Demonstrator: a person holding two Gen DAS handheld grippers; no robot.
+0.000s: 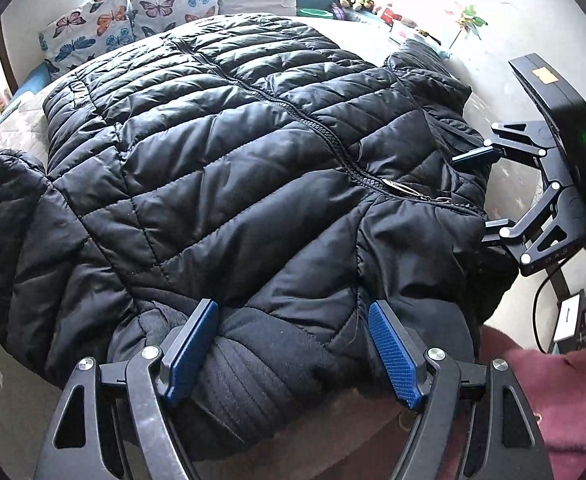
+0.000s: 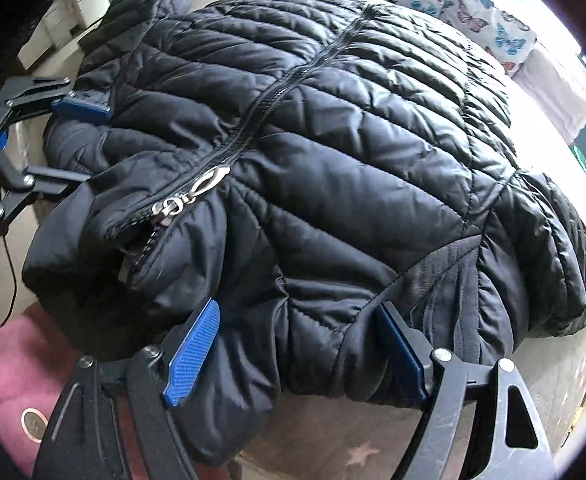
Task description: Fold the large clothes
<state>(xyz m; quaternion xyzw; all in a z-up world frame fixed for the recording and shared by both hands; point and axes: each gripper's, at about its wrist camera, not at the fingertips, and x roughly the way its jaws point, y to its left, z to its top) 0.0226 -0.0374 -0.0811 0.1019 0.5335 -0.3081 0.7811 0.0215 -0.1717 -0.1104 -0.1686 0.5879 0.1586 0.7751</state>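
Note:
A black quilted puffer jacket [image 1: 233, 160] lies front up and zipped on a bed, its collar end nearest me; it also fills the right wrist view [image 2: 353, 140]. My left gripper [image 1: 293, 320] is open, its blue pads on either side of the jacket's shoulder and ribbed sleeve fabric [image 1: 229, 384]. My right gripper [image 2: 297, 320] is open, its pads on either side of the other shoulder. Each gripper shows in the other's view, at the jacket's edge: the right one [image 1: 489, 192] and the left one [image 2: 73, 144]. The silver zipper pull [image 2: 205, 184] lies near the collar.
Butterfly-print pillows [image 1: 133, 20] lie at the far end of the bed. Toys and clutter [image 1: 357, 0] sit on a ledge beyond. The pale bedsheet [image 2: 333, 440] shows under the jacket. My maroon sleeve [image 1: 565, 400] is at the lower right.

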